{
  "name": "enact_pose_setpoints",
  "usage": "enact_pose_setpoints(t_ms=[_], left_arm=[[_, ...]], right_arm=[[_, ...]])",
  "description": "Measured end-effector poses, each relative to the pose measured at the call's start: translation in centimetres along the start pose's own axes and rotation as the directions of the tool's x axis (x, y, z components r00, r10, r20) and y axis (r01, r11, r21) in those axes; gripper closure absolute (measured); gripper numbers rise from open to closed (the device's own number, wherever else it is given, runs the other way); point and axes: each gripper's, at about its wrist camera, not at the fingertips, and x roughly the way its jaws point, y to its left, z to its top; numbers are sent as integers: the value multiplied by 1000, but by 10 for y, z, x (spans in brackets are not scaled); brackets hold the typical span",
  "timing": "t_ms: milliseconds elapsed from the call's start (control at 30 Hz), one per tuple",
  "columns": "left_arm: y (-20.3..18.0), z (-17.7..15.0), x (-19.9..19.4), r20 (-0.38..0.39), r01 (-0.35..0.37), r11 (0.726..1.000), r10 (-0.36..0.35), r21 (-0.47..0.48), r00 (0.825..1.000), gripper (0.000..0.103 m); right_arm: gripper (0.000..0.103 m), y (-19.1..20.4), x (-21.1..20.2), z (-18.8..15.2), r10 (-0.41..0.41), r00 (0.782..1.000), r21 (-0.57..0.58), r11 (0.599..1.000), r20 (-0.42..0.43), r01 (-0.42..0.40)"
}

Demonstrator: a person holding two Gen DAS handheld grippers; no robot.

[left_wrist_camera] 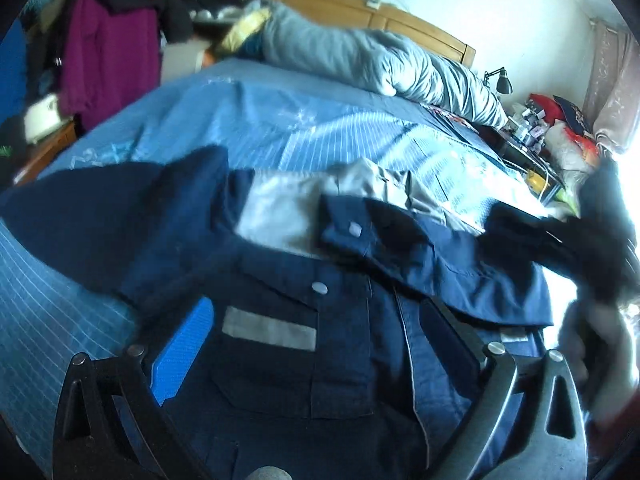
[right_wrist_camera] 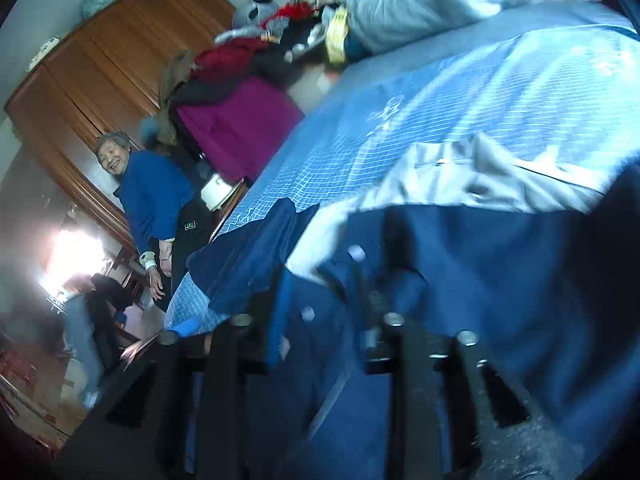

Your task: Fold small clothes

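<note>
Left claw [left_wrist_camera: 316, 340]: hovering low over the jacket, fingers spread wide, gripping nothing.
Jacket [left_wrist_camera: 360, 280]: navy with grey panels, lying spread on the bed [left_wrist_camera: 280, 120], front and buttons facing up.
Right claw [right_wrist_camera: 316, 320]: pressing close to the navy cloth; blurred, so I cannot tell its state.
Bystander [right_wrist_camera: 156, 200]: standing beside the bed, wearing blue.

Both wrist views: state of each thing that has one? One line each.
navy jacket: spread on the bed, front up, not yet folded, one sleeve out to the side
left gripper: open, fingers either side of the jacket front
right gripper: blurred, open or shut unclear
grey duvet: bunched at the headboard
blue bedspread: laid flat
desk lamp: cannot tell if on
wardrobe: doors shut
</note>
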Motion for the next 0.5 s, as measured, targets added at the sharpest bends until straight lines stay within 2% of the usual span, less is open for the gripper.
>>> enact_pose_setpoints(t_ms=[33,67,167,233,267,300,367,500], left_arm=[[1,0,7,-18,22,1000,-22,-13,1000,0],[2,-2,14,-33,42,999,-43,-29,999,0],[-4,-1,35,-60,81,994,-85,-70,995,3],[-6,3,50,-70,121,986,-130,-113,989,8],[-8,5,60,-77,152,978,-164,-141,983,19],[-8,7,70,-86,174,970,-191,-169,978,33],[-8,15,90,-114,180,961,-207,-211,972,43],[-5,25,130,-189,131,952,-188,-278,964,47]], right_arm=[[56,-5,-20,-13,-29,999,-7,1000,17,29],[53,-14,-35,-26,-61,998,2,998,27,61],[51,-52,-80,-55,-152,988,88,985,20,150],[51,-71,-103,-66,-190,982,147,972,18,185],[51,-82,-111,-69,-208,978,175,964,18,202],[51,-90,-117,-71,-221,975,197,957,20,213],[51,-104,-127,-80,-238,971,237,945,24,225],[51,-121,-140,-91,-238,970,263,940,41,219]])
